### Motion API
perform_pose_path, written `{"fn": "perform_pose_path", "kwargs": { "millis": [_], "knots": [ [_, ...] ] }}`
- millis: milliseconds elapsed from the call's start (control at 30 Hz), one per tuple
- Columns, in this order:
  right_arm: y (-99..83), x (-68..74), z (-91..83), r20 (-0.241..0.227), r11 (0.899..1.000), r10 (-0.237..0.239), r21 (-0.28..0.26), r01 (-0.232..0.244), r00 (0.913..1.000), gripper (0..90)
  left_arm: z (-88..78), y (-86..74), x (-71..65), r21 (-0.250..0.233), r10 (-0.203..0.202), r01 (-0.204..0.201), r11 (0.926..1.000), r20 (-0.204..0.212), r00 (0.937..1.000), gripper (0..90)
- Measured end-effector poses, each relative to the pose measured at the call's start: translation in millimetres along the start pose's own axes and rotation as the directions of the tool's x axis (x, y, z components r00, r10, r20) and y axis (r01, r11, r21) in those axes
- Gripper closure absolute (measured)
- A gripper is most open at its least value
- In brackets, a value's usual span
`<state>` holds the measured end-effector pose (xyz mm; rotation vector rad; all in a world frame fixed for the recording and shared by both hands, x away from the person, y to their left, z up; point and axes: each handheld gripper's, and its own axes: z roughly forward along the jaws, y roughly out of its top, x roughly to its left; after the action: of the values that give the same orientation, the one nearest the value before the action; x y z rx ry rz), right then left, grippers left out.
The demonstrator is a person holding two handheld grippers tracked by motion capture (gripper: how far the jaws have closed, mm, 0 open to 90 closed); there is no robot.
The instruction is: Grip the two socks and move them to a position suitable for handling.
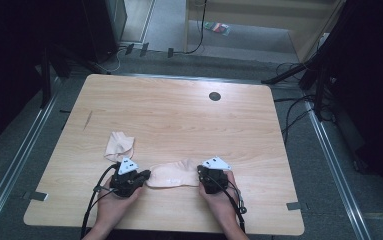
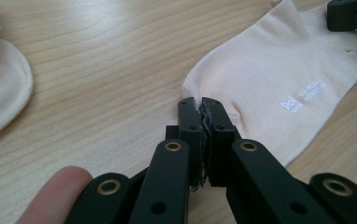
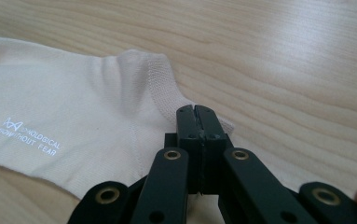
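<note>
Pale peach and flat, the short knitted ankle sock with small white lettering [image 1: 171,175] lies on the light wood-grain counter [image 1: 179,115] near its front edge, stretched between the two hands. Its long axis runs side to side across the counter, parallel to that front edge.

At the sock's left end, the left hand-held gripper [image 2: 201,108] has its black jaws pressed together on the rounded edge of the fabric, a sliver of cloth showing in the seam between them. At the sock's right end, by the ribbed cuff, the right hand-held gripper [image 3: 198,114] is likewise closed, the jaws meeting on the cloth at the cuff corner. So each end is pinched, and neither hand is nearer than the other; the sock spans straight from one to the other.

A second peach sock, crumpled into a loose heap [image 1: 119,146], sits just behind and to the left of the flat sock, close beside the left hand-held gripper and apart from the flat one.

My guess is the next move is a lift or a fold. Beyond the flat sock the counter is open all the way to the small dark round hole [image 1: 214,96] near the far edge. Toward the person there is little room before the front edge.
</note>
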<state>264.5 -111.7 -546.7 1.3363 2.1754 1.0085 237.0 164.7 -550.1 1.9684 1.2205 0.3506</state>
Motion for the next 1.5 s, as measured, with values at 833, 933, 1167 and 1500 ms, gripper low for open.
{"fn": "perform_pose_path", "kwargs": {
  "millis": [833, 933, 1167, 1500],
  "knots": [
    [-16.7, 12.4, -21.3, 0.015, 1.0, -0.015, -0.023, 0.015, 0.9998, 61.3, -4.5, -8.3, -19.9, -0.003, -0.011, 0.011, 0.9999, 0.003, 0.9999, 78.3],
    [-20.2, 11.0, -23.3, 0.016, 1.0, -0.02, -0.018, 0.02, 0.9997, 65.9, -4.6, -9.4, -21.0, -0.005, 0.011, -0.011, 0.9999, 0.008, 0.9999, 86.4],
    [-26.1, 16.7, -25.5, 0.069, 0.995, -0.09, -0.024, 0.092, 0.9935, 89.1, -6.9, -11.6, -20.8, -0.005, 0.034, -0.034, 0.9994, 0.021, 0.9992, 89.5],
    [-25.2, 12.7, -33.6, -0.001, 0.998, -0.05, -0.037, 0.05, 0.9987, 87.5, -15.2, -14.8, -16.4, -0.05, 0.005, -0.003, 0.9988, 0.039, 0.9992, 68.0]
  ]
}}
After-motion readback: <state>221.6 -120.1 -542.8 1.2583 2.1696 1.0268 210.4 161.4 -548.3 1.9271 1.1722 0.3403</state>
